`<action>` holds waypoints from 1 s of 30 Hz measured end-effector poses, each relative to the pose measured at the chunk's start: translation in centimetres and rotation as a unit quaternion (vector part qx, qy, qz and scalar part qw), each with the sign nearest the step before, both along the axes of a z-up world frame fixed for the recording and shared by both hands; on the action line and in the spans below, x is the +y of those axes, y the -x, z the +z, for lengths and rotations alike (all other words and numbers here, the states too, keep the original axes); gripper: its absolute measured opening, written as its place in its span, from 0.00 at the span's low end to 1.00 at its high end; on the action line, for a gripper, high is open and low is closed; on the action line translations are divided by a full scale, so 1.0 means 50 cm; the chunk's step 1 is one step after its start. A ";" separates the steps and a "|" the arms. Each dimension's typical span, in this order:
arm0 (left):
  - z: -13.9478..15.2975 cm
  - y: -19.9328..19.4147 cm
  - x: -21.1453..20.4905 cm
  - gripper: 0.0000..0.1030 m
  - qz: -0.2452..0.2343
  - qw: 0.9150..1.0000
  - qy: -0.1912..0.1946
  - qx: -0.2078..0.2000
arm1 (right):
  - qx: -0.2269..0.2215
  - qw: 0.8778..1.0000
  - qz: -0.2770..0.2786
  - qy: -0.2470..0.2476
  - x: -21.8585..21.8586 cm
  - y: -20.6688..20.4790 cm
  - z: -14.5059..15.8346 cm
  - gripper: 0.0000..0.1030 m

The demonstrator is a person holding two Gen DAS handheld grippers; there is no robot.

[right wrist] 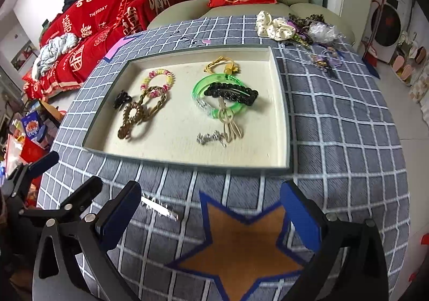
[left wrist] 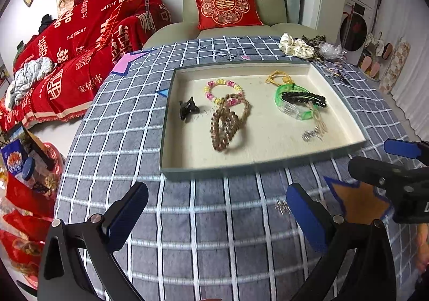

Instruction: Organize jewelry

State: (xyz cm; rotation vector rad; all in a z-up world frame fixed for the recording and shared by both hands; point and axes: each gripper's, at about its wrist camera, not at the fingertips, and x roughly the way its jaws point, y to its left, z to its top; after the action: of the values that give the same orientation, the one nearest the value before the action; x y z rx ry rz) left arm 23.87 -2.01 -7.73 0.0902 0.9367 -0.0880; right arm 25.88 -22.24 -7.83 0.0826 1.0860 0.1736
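I've got both claws hanging over the near edge of the tabletop (left wrist: 214,234), a grey cloth with a white grid. My left claw (left wrist: 217,216) is spread wide with nothing between its pads, and my right claw (right wrist: 211,208) stands wide too, empty, above the orange star with a blue border (right wrist: 241,242).

Looking ahead, the shallow cream-lined tray with a grey-green rim (right wrist: 187,162) is already well stocked. On its left side lie a small black claw clip (right wrist: 121,98), a pink-and-yellow beaded bracelet (right wrist: 160,78) and a long brown wooden bead strand (right wrist: 139,113), looped over itself. On its right side sit a yellow cord charm (right wrist: 221,65), a translucent green bangle (right wrist: 214,94), a black braided barrette (right wrist: 232,93) lying across the bangle, a beige knotted cord (right wrist: 229,124) and a small silver piece (right wrist: 210,137).

So I judge the job well along but not finished. At the far right of the tabletop, outside the tray, a pile remains: a cream polka-dot scrunchie (right wrist: 272,24), dark and purple pieces I can't make out, and something in clear plastic. Just beside my right claw a small glittery item (right wrist: 159,207) lies on the cloth, too blurred to name.
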 end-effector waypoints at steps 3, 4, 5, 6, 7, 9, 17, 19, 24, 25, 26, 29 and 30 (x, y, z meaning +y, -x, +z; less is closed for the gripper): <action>0.011 0.039 0.008 1.00 0.004 1.000 0.005 -0.005 | -0.018 1.000 -0.012 0.006 -0.002 0.035 0.016 1.00; 0.015 0.054 0.010 1.00 0.006 1.000 0.005 -0.008 | -0.025 1.000 -0.016 0.006 -0.003 0.049 0.023 1.00; 0.019 0.073 0.013 1.00 0.008 1.000 0.004 -0.012 | -0.031 0.999 -0.019 0.008 -0.004 0.060 0.028 1.00; 0.023 0.085 0.014 1.00 0.009 1.000 0.000 -0.014 | -0.039 0.999 -0.022 0.011 -0.005 0.075 0.036 1.00; 0.026 0.096 0.014 1.00 0.011 1.000 -0.004 -0.017 | -0.047 0.998 -0.025 0.015 -0.004 0.087 0.043 1.00; 0.035 0.125 0.019 1.00 0.018 0.999 -0.009 -0.025 | -0.065 0.997 -0.030 0.020 -0.002 0.119 0.058 1.00; 0.070 0.219 0.039 1.00 0.037 0.998 0.004 -0.050 | -0.113 0.992 -0.030 0.043 0.021 0.226 0.106 1.00; 0.079 0.239 0.041 1.00 0.039 0.998 0.006 -0.057 | -0.123 0.991 -0.030 0.046 0.027 0.249 0.117 1.00; 0.102 0.279 0.045 1.00 0.043 0.996 0.015 -0.073 | -0.147 0.987 -0.031 0.060 0.042 0.302 0.145 1.00; 0.106 0.287 0.046 1.00 0.043 0.996 0.016 -0.076 | -0.151 0.986 -0.032 0.062 0.044 0.310 0.151 1.00; 0.109 0.294 0.047 1.00 0.043 0.996 0.017 -0.080 | -0.154 0.985 -0.033 0.064 0.045 0.318 0.154 1.00; 0.119 0.315 0.048 1.00 0.046 0.995 0.015 -0.089 | -0.164 0.983 -0.038 0.069 0.047 0.340 0.166 1.00; 0.123 0.322 0.049 1.00 0.048 0.994 0.013 -0.094 | -0.167 0.983 -0.040 0.070 0.048 0.346 0.169 1.00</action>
State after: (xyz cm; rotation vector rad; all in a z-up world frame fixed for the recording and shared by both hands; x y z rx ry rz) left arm 7.78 0.46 -1.59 0.0282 0.7502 -0.0033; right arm 8.56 -19.86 0.63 -0.0288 0.7556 0.0365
